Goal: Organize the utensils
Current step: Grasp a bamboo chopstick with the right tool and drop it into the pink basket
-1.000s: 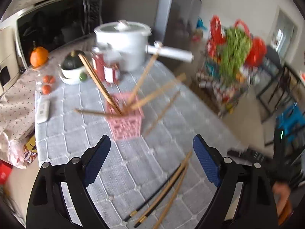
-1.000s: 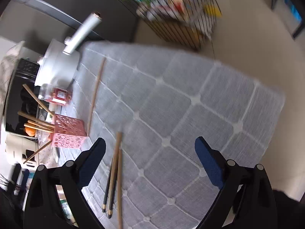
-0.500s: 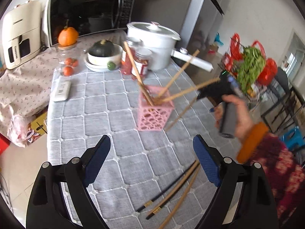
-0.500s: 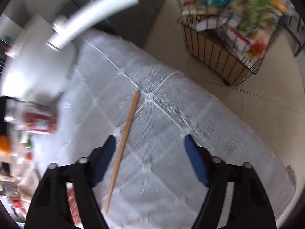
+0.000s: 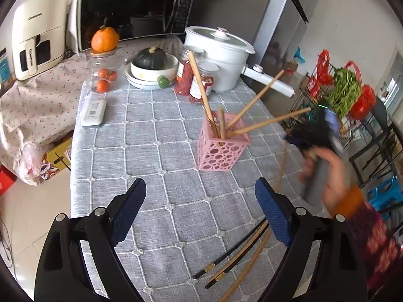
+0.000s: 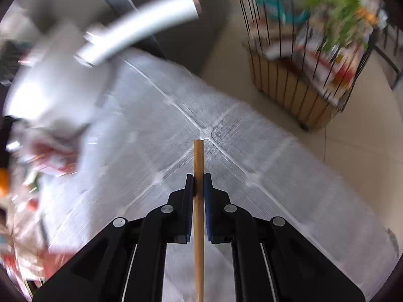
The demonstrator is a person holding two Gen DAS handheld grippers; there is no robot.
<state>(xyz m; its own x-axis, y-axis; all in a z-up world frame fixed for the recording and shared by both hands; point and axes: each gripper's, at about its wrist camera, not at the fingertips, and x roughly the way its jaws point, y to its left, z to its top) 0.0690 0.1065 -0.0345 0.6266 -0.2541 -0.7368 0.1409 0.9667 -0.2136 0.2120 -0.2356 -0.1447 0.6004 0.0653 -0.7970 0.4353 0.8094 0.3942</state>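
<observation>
A pink perforated holder (image 5: pixel 221 148) stands on the grey quilted tablecloth (image 5: pixel 156 151) with several wooden chopsticks (image 5: pixel 254 100) sticking out of it. Three loose chopsticks (image 5: pixel 239 259), one black, lie near the front right. My left gripper (image 5: pixel 201 214) is open and empty, above the cloth in front of the holder. My right gripper (image 6: pixel 199 178) is shut on a wooden chopstick (image 6: pixel 198 166) and holds it over the cloth; it shows blurred in the left wrist view (image 5: pixel 314 136), right of the holder, with the chopstick (image 5: pixel 282 168) hanging down.
A white pot (image 5: pixel 221 52) with a long handle (image 6: pixel 141 32), two red jars (image 5: pixel 199 80), a bowl with a squash (image 5: pixel 151 65), a jar of tomatoes (image 5: pixel 104 75), a remote (image 5: pixel 93 112) and a microwave (image 5: pixel 136 7) are at the back. A wire cart (image 6: pixel 309 58) stands past the table's right edge.
My right gripper has closed on the single wooden chopstick that lay right of the holder and lifted it. My left gripper has pulled back and stayed open.
</observation>
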